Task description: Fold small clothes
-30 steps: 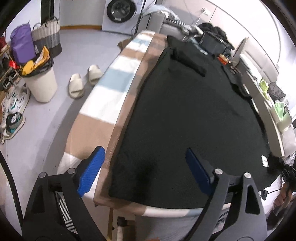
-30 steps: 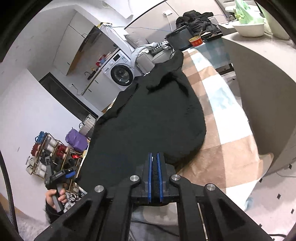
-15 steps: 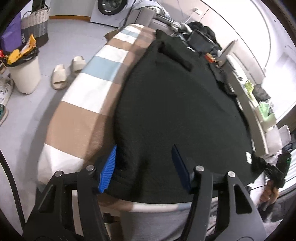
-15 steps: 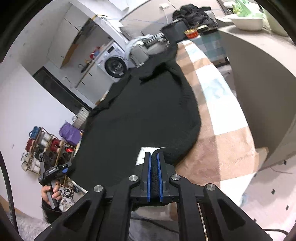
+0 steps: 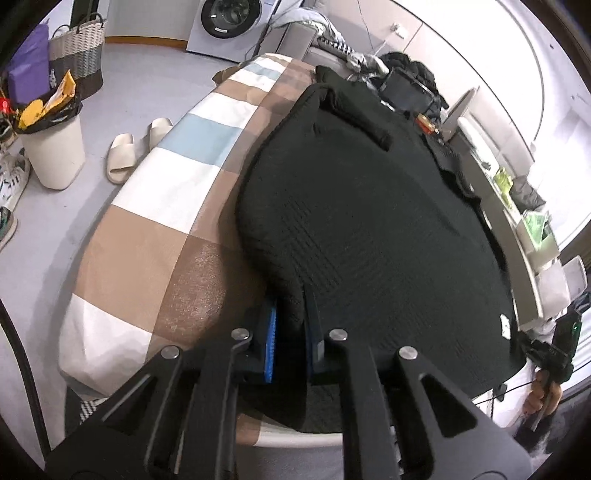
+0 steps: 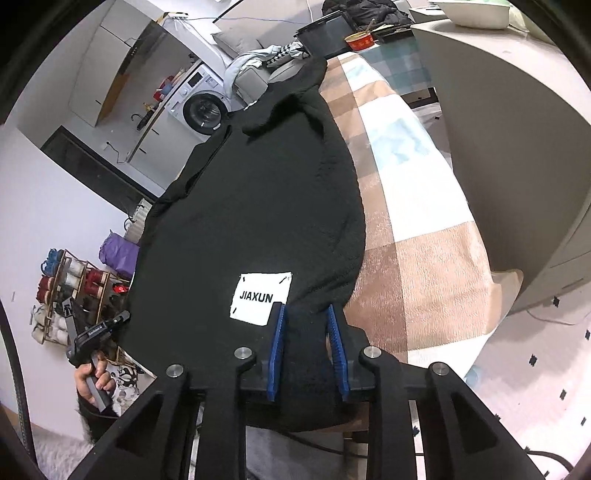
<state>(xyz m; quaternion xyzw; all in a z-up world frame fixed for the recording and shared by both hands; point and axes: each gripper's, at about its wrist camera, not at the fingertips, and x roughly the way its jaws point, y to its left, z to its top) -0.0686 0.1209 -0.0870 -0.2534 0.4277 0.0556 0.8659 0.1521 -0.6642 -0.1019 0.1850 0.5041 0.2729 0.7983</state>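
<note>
A black knit sweater point(image 5: 369, 221) lies spread over a checked brown, white and blue cover point(image 5: 166, 192) on the table. My left gripper point(image 5: 291, 314) is shut on a fold of the sweater's near left edge. In the right wrist view the sweater point(image 6: 258, 203) shows a white label point(image 6: 260, 297) reading JIAXUN. My right gripper point(image 6: 306, 314) sits at the near right edge beside that label. Its jaws are opening, and black fabric still lies between the blue pads point(image 6: 277, 332).
A white bin point(image 5: 51, 147), a pair of slippers point(image 5: 129, 155), a woven basket point(image 5: 77, 48) and a washing machine point(image 5: 225, 22) stand on the floor to the left. A grey counter point(image 6: 517, 147) borders the table's right side. A shoe rack point(image 6: 70, 291) stands by the wall.
Both grippers came down toward the sweater's near edge. The left jaws went from wide open to closed on the fabric. The right jaws, shut before, have parted, and the white label has come into view.
</note>
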